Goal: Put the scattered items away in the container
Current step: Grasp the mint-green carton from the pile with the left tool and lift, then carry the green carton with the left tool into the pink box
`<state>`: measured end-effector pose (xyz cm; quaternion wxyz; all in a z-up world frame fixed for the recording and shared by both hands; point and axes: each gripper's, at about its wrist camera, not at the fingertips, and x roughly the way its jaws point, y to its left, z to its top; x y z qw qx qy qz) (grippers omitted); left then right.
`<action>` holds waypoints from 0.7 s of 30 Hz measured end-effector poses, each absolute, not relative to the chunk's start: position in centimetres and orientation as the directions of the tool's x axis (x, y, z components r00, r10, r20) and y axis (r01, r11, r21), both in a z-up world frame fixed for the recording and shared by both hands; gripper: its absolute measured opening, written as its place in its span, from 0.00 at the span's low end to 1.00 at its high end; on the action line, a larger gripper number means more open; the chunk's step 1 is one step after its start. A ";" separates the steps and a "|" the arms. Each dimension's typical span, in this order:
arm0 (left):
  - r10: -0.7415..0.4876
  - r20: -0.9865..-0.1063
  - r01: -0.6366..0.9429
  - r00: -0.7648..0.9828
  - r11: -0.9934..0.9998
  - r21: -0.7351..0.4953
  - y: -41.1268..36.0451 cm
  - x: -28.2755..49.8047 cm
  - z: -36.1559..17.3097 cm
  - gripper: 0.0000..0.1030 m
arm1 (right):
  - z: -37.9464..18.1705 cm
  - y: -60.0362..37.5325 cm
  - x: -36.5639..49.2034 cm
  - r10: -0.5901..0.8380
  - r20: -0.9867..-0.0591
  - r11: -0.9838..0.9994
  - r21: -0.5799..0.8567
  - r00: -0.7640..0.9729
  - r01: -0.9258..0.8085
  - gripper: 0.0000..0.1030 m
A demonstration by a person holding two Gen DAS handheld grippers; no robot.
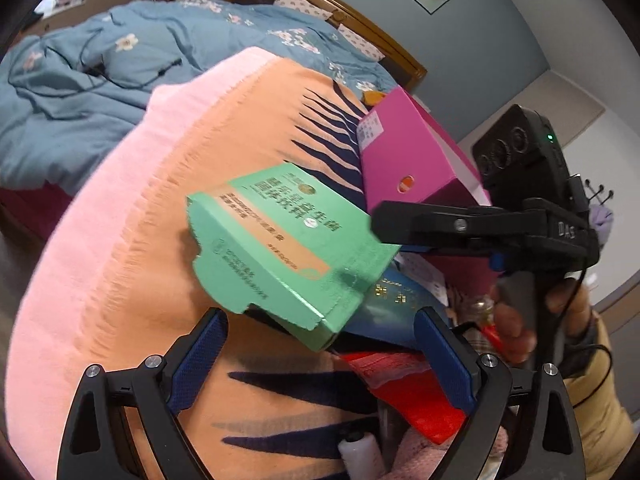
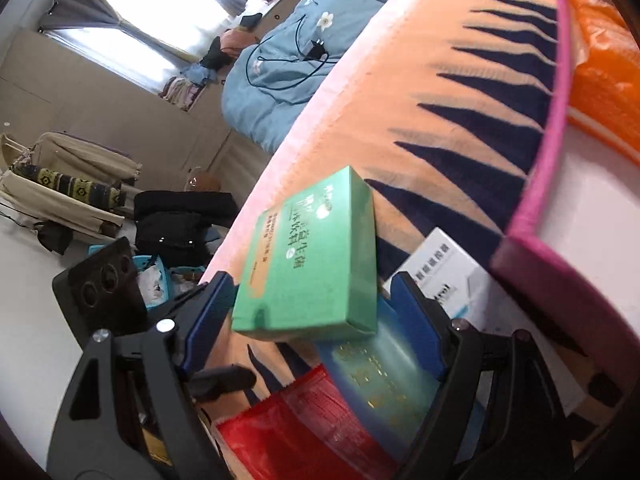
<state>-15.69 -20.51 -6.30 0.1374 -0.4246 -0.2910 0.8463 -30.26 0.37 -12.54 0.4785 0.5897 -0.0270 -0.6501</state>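
A green box [image 1: 280, 240] lies tilted on a blue-green box [image 1: 384, 312], over an orange, pink and navy blanket [image 1: 160, 208]. A red packet [image 1: 404, 388] lies below them. My left gripper [image 1: 320, 364] is open, its blue pads on either side of the green box's near corner, not touching. In the right wrist view the green box [image 2: 316, 264] and the blue-green box [image 2: 392, 372] sit between the spread fingers of my right gripper [image 2: 312, 320], which is open. A magenta box [image 1: 408, 152] with a white inside [image 2: 580, 208] stands open at the right.
A blue floral duvet [image 1: 100, 92] with a black cable covers the bed behind. A white box [image 2: 444, 268] lies by the magenta box's wall. An orange packet [image 2: 600, 76] is inside the magenta box. Clothes and bags are on the floor at left [image 2: 180, 220].
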 end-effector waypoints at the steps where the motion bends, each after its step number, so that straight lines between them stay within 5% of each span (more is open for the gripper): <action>1: 0.493 -0.631 0.007 -0.599 -0.785 -0.620 -20.4 -15.9 -6.3 0.93 | -12.6 0.2 -30.3 -0.654 -0.740 -0.537 0.603 0.160 0.590 0.80; 14: 0.542 -0.549 0.054 -0.636 -0.678 -0.733 -22.0 -17.4 -8.2 0.92 | -13.2 -0.2 -30.3 -0.658 -0.728 -0.524 0.627 0.192 0.577 0.68; 21: 0.544 -0.532 0.073 -0.649 -0.652 -0.755 -23.0 -17.2 -8.8 0.73 | -13.2 -0.2 -30.4 -0.648 -0.740 -0.535 0.610 0.180 0.585 0.68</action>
